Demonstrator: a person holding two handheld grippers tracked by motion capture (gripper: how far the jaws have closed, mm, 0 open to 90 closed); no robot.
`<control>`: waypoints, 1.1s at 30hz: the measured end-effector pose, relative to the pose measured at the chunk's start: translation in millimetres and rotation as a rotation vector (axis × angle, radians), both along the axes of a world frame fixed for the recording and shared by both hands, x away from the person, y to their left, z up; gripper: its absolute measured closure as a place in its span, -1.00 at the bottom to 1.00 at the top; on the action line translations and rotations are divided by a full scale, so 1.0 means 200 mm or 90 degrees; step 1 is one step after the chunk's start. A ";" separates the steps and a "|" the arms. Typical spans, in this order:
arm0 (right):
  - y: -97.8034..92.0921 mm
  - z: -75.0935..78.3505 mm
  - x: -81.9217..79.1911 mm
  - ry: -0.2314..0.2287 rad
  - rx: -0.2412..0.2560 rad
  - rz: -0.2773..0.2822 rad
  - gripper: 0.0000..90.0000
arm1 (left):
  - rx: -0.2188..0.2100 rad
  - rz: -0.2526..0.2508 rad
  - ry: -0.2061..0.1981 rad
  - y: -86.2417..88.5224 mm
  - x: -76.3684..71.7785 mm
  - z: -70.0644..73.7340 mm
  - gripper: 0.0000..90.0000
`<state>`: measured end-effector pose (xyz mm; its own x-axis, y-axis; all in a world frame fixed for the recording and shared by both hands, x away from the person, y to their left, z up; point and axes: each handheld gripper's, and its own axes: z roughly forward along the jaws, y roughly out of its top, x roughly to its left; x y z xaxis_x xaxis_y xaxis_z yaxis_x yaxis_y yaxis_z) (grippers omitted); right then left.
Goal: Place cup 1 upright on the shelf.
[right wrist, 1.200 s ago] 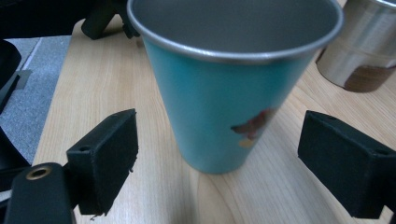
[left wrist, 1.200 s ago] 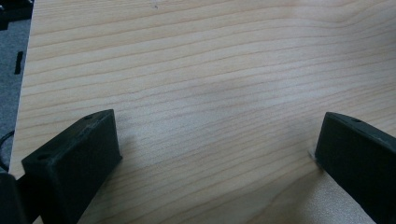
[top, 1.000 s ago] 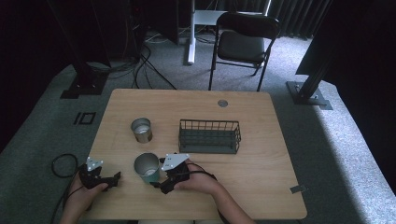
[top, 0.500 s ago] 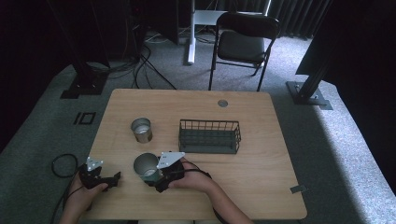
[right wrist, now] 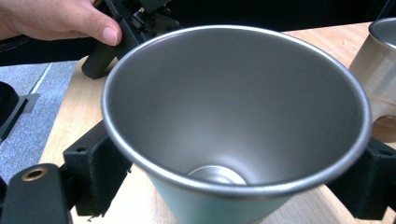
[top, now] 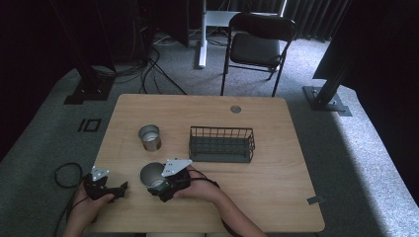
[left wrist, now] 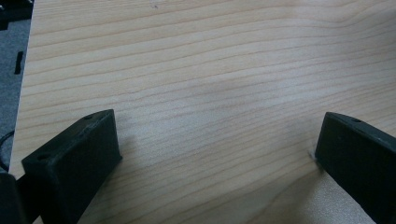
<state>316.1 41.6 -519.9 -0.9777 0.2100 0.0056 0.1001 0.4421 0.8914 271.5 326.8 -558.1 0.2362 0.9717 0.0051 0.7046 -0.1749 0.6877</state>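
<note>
A steel cup [top: 152, 173] stands near the table's front edge, left of middle. My right gripper [top: 159, 183] reaches it from the right. In the right gripper view the cup [right wrist: 233, 107] sits between the two black jaws, its open mouth towards the camera, and both jaws press its sides. A second steel cup [top: 149, 137] stands upright farther back; its wall [right wrist: 378, 70] shows at the right edge. My left gripper [top: 116, 189] lies at the front left corner, open over bare wood [left wrist: 217, 154], nothing between its jaws.
A dark wire basket [top: 222, 144] stands in the table's middle, right of the cups. A small round grommet [top: 235, 109] sits near the far edge. A folding chair [top: 257, 47] and cables lie beyond the table [top: 276, 197]. The left hand [right wrist: 56, 18] shows behind the cup.
My right gripper has slid left, bringing its jaws around the near cup. The left gripper and both cups have stayed in place.
</note>
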 end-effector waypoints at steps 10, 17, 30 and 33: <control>0.01 0.02 0.00 0.006 0.022 0.001 -0.73 | 0.000 0.000 0.000 0.00 0.00 0.00 -0.99; 0.02 0.03 0.01 0.025 0.023 -0.023 -0.72 | 0.000 0.000 0.000 0.00 0.00 0.00 -0.99; -0.01 0.14 0.02 0.011 0.032 -0.040 -0.71 | 0.000 0.000 0.000 0.00 0.00 0.00 -0.99; -0.02 0.16 0.02 0.007 0.034 -0.045 -0.71 | 0.000 -0.001 0.001 0.00 0.00 0.00 -0.99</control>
